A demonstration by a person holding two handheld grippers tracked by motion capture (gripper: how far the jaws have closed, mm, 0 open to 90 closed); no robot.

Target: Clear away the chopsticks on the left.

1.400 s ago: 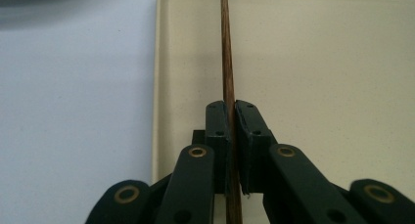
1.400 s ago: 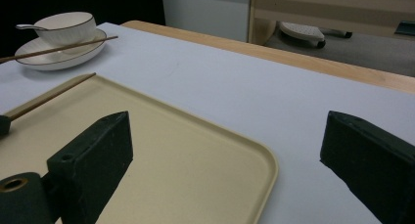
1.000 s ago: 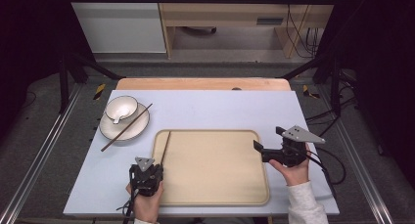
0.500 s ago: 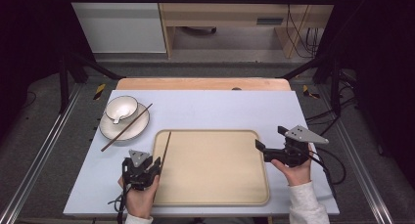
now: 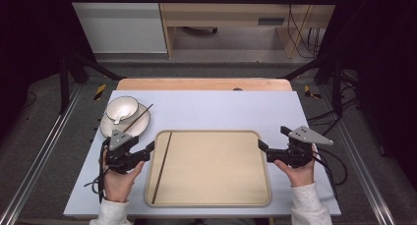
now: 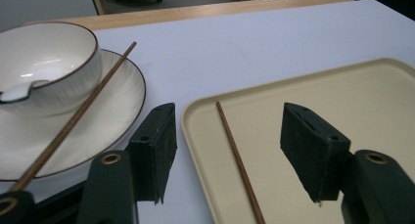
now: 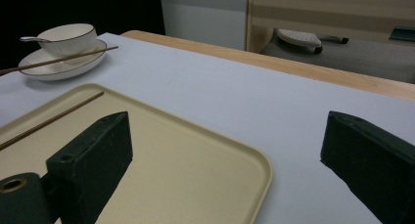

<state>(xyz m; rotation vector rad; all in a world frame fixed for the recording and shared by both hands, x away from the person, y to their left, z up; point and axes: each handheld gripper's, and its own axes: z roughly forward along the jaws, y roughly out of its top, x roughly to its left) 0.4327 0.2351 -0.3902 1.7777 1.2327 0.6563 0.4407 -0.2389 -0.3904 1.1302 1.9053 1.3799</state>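
We hold the left tool (image 5: 147, 149) just above the left rim of the shallow beige rectangular plastic tray (image 5: 216, 198), its jaws spread and having just been opening, with nothing between the pads. In the left gripper view the thin dark-brown wooden chopstick (image 6: 238, 160) lies flat on the tray floor below the gap between the jaws, touched by neither. From the high view that chopstick (image 5: 162, 166) runs lengthwise along the tray's left edge, just inside the rim. A second brown wooden chopstick (image 5: 138, 118) rests slantwise across the round white plate with a dark rim (image 5: 109, 127), leaning against the white ribbed bowl (image 5: 122, 106) that stands on the plate and holds a white spoon (image 6: 17, 92). Plate and bowl sit on the pale lilac tabletop (image 5: 216, 107), near the tray's far left corner. Our right tool (image 5: 273, 145) hangs by the tray's right rim, jaws spread wide and gripping nothing, as the right gripper view shows.
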